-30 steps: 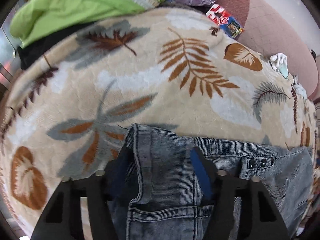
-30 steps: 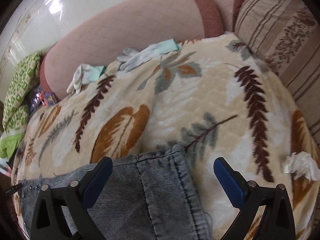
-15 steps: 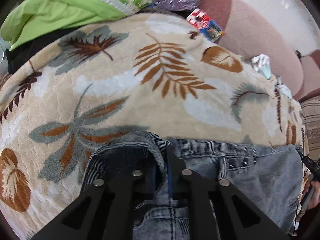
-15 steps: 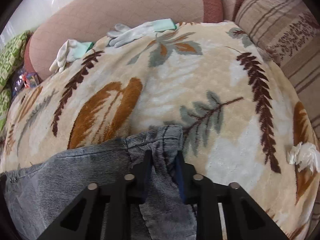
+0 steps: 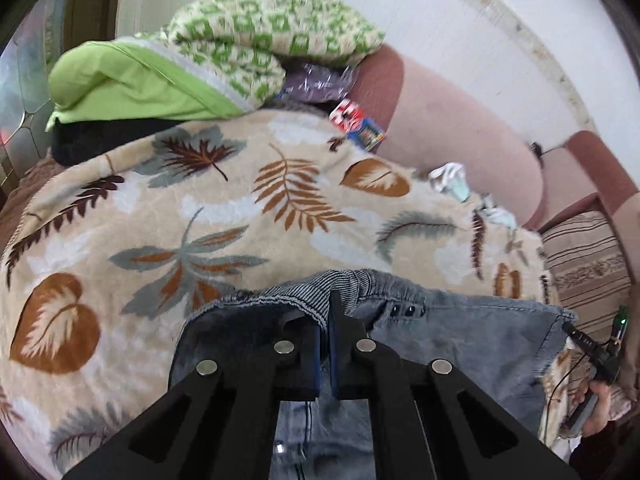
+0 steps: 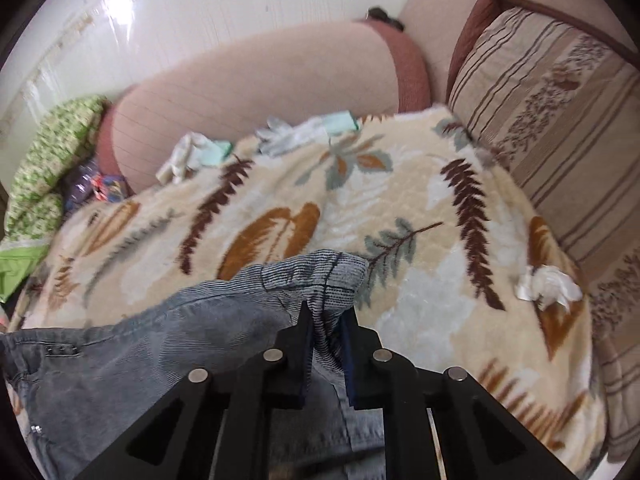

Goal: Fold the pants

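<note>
Grey-blue washed denim pants (image 5: 460,332) (image 6: 160,344): lying at the near edge of the leaf-patterned beige fleece blanket (image 5: 240,216) (image 6: 400,208). Left gripper (image 5: 325,328) clamped on waistband; right gripper (image 6: 327,332) clamped on opposite bunched corner. Red-and-blue printed packet (image 5: 356,124), far edge: writing illegible.

Support: sofa-bed with pink bolster backrest (image 6: 256,76), covered by a cream blanket with leaf print (image 6: 400,208).

On the blanket, right wrist view:
- grey denim pants (image 6: 140,360), 7 o'clock, waistband edge raised;
- white-and-mint gloves (image 6: 192,154) at 11 o'clock, a second pair (image 6: 308,132) at 12 o'clock, both against the bolster;
- crumpled white tissue (image 6: 548,284), 3 o'clock;
- striped cushion (image 6: 560,120), 2 o'clock;
- green patterned bedding (image 6: 52,152), 9 o'clock.
</note>
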`<action>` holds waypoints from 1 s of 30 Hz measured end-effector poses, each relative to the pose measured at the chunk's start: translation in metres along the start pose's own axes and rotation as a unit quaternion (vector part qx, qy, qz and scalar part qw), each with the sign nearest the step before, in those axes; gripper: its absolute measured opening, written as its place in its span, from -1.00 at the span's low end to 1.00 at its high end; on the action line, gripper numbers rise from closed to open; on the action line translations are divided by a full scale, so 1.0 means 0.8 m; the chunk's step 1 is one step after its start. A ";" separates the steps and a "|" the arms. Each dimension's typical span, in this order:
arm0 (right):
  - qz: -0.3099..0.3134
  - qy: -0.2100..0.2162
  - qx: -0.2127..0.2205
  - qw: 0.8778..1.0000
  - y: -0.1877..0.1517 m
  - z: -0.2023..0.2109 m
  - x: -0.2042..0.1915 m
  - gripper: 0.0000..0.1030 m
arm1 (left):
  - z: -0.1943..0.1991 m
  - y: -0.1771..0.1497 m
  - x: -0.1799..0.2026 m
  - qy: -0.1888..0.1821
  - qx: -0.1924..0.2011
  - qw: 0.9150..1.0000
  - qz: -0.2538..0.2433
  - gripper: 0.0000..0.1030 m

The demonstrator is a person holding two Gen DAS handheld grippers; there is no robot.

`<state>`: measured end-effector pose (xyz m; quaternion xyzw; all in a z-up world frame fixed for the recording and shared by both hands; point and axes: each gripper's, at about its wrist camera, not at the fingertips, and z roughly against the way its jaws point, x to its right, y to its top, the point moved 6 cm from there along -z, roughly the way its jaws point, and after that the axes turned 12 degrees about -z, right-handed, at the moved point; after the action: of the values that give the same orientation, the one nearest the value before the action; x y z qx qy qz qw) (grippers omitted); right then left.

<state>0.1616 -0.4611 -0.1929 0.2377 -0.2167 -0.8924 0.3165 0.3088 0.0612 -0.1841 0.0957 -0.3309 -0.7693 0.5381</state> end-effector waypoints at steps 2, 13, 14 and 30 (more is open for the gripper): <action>-0.005 0.008 0.008 1.000 -0.006 0.024 0.006 -0.75 | 0.028 -0.008 0.005 0.000 0.015 1.000 -0.005 -0.95; -0.026 0.039 0.014 0.999 -0.065 0.120 0.077 -0.75 | 0.145 -0.102 0.011 -0.001 0.045 0.999 -0.006 -0.94; -0.025 0.040 0.012 0.999 -0.072 0.126 0.083 -0.75 | 0.151 -0.115 0.011 0.001 0.043 0.999 -0.006 -0.94; -0.063 0.047 -0.037 0.996 -0.166 0.147 0.171 -0.75 | 0.143 -0.264 -0.013 0.043 -0.046 0.998 0.015 -0.94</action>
<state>-0.0596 -0.4308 -0.2097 0.2806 -0.1534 -0.9058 0.2780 0.0942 0.1599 -0.2283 0.0992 -0.2732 -0.7704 0.5674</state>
